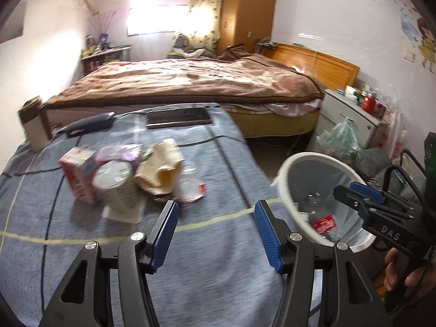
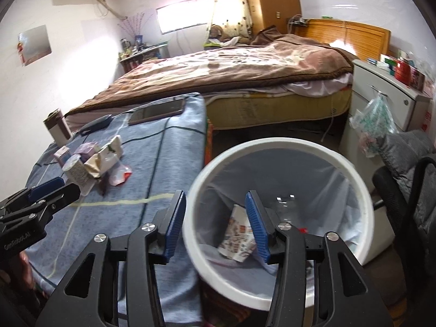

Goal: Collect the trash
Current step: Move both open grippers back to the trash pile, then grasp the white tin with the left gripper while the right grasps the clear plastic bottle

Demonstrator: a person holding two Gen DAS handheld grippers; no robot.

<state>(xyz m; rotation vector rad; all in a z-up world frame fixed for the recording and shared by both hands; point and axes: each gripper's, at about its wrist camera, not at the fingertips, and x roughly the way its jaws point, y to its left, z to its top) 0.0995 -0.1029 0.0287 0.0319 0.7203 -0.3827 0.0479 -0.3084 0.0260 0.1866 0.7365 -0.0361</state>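
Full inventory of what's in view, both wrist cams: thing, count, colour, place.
trash bin: 1, white, lined, on the floor right of the table
plastic bottle: 1, clear, red label, inside the bin
printed carton: 1, white, multicolour print, inside the bin
milk carton: 1, red and white, on the table, left of the pile
paper cup: 1, white, beside the milk carton
crumpled paper bag: 1, cream, middle of the pile
plastic lid: 1, clear with red, right edge of the pile
purple wrapper: 1, behind the cup
tablet: 1, dark, far end of the table
table: 1, blue-grey cloth
bed: 1, brown blanket
left gripper: open, above the table
right gripper: open, over the bin rim
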